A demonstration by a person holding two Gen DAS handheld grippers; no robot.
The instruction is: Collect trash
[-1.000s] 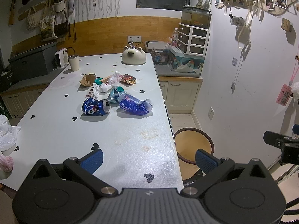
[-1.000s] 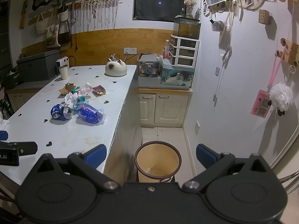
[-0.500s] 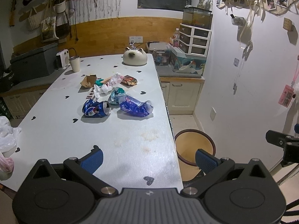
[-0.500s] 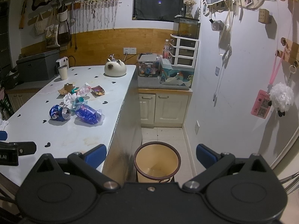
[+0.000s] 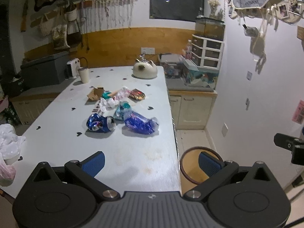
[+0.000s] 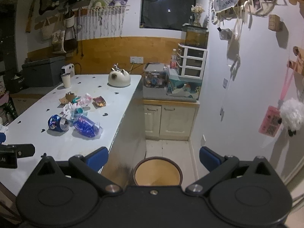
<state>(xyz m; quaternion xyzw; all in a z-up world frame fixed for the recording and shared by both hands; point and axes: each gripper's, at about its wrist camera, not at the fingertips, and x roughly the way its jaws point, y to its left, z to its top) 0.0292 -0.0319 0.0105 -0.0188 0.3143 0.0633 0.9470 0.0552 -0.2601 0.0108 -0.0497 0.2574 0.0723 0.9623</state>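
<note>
Approach step, nothing collected yet: left gripper (image 5: pixel 151 160) and right gripper (image 6: pixel 153 157) spread, empty (bin (image 6: pixel 158 171) near right); next, reaching far-left toward crushed can (image 5: pixel 101 122).

The trash lies in a loose cluster on my table (image 5: pixel 57 144), toward its right side. Nearest me is a crushed blue can (image 5: pixel 100 123) on its side, its open end turned right. Just right of it lies a crumpled blue wrapper (image 5: pixel 140 123), near the table's right edge. Touching the wrapper's far end is a teal packet (image 5: pixel 121 110). Beyond that sit a white wad (image 5: pixel 107 102), a pink-and-white wrapper (image 5: pixel 122 93), a brown cardboard scrap (image 5: pixel 95 93) and a reddish foil packet (image 5: pixel 137 94), maybe a snack bag. The round bin (image 6: pixel 158 171) stands open on the floor beside the table.
</note>
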